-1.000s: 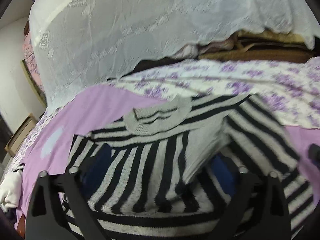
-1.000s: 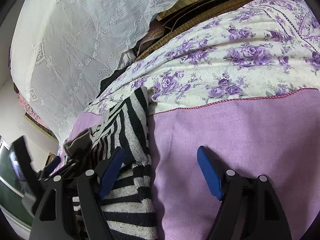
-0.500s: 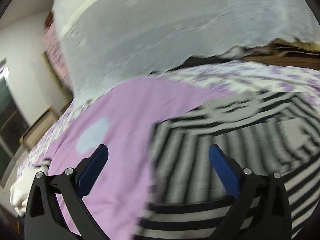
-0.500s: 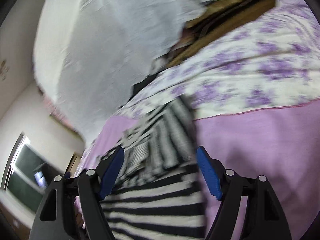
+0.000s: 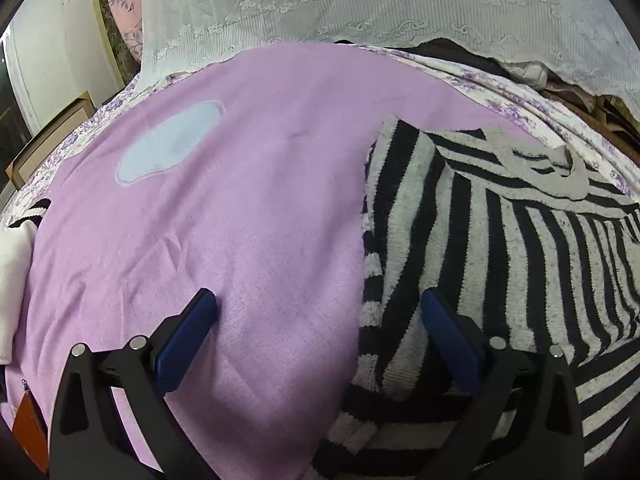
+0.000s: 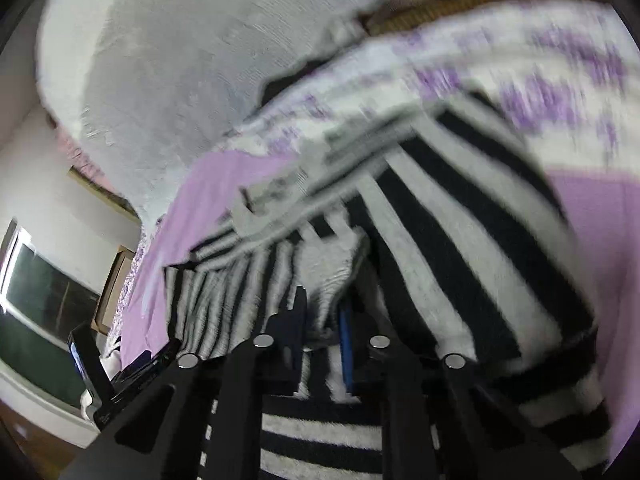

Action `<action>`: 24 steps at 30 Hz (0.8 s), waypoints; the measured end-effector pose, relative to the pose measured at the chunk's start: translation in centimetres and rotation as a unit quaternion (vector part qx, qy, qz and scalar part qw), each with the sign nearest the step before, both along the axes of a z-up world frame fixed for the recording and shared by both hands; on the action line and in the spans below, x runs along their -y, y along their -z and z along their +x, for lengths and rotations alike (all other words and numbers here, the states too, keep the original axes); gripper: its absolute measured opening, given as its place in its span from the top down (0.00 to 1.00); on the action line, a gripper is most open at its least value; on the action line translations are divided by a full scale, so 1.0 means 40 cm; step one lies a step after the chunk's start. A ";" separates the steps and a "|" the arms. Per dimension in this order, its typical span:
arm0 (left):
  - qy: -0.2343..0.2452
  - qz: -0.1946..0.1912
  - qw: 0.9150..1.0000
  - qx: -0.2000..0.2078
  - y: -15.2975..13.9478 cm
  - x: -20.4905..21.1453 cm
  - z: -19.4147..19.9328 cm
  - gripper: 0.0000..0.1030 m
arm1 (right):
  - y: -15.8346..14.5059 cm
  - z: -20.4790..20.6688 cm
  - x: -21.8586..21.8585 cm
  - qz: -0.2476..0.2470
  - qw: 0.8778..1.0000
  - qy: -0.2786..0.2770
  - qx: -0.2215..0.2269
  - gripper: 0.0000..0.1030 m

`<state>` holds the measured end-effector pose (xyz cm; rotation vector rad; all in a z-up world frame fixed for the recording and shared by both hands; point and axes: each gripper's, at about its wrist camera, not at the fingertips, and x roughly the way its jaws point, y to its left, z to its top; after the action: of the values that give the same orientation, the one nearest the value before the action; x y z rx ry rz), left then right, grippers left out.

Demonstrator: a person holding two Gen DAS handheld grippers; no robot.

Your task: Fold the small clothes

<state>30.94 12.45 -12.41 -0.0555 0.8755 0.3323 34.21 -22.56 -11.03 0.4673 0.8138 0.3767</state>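
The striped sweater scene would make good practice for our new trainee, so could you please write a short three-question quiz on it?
1. True or false: the left gripper is clamped on the striped sweater.
2. What has the right gripper, whose jaws have just been closing, pinched? A) the purple blanket B) a fold of the striped sweater C) the lace cover
3. Fill in: a pale blue patch lies on the ___ blanket.

Key: 1 false, its jaws stand open, straddling the sweater's edge; 2 B; 3 purple.
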 end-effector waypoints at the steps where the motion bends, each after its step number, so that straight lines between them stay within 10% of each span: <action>1: 0.000 0.000 1.000 0.001 0.000 0.001 -0.001 0.04 | -0.013 -0.004 -0.005 -0.022 1.000 0.000 0.018 0.88; 7: 0.002 0.009 1.000 -0.001 0.003 0.013 -0.003 0.04 | 0.056 0.036 0.038 -0.038 0.999 0.016 -0.025 0.96; 16: 0.038 0.012 0.996 0.074 -0.110 0.057 -0.026 0.04 | -0.067 -0.026 0.039 -0.012 0.998 0.011 0.057 0.89; 24: 0.011 -0.017 0.999 -0.029 0.031 0.036 0.170 0.04 | 0.061 0.074 -0.022 -0.023 0.999 -0.040 -0.026 0.90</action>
<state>37.75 11.01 -13.67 -0.0680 0.9380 0.3007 37.16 -21.67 -13.45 0.4046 0.8917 0.4198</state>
